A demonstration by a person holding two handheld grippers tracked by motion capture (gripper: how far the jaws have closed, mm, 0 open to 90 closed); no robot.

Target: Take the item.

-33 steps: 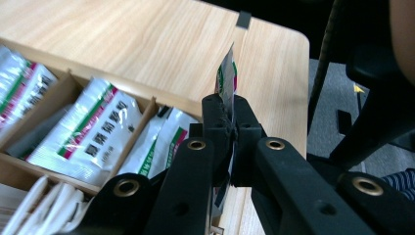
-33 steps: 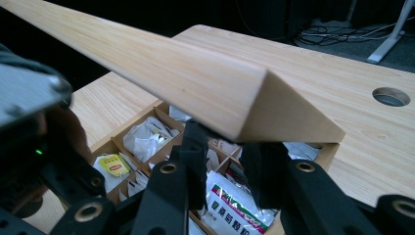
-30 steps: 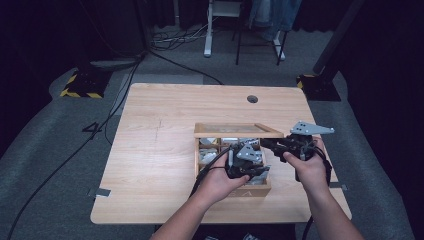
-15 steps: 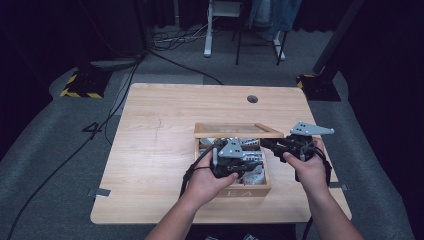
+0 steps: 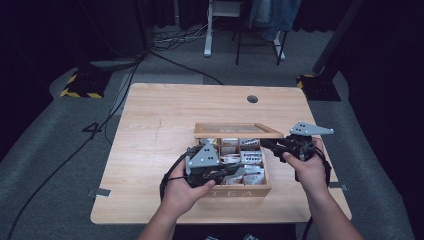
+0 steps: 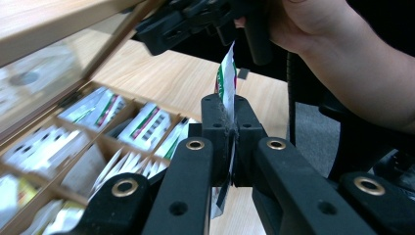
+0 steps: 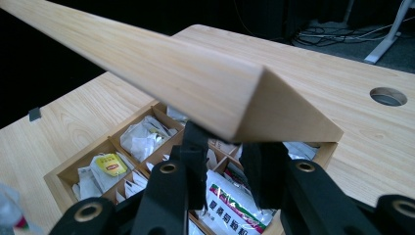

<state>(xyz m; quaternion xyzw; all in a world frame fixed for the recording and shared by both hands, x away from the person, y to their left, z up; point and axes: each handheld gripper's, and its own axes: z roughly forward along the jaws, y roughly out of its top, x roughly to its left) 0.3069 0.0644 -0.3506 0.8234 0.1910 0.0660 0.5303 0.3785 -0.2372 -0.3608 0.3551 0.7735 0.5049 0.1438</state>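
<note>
Meanwhile the left gripper (image 6: 228, 132), above the wooden tea box (image 5: 235, 190), pinched a white-green-red paper sachet (image 6: 227, 78), while the right gripper (image 7: 222, 161) clamped the box's wooden lid (image 7: 195, 73).

A light wooden table (image 5: 150, 150) stands on a grey floor (image 5: 45, 165). Near its far edge, right of the middle, a round hole (image 5: 252, 99) pierces the top. A wooden tea box (image 5: 242, 190) sits directly on the table toward the near right part, its compartments filled with tea packets (image 7: 235, 203) and its lid (image 5: 235, 131) raised. The left half of the tabletop carries only faint marks in the wood grain. Black cables (image 5: 100, 130) trail across the floor to the left of the table.
</note>
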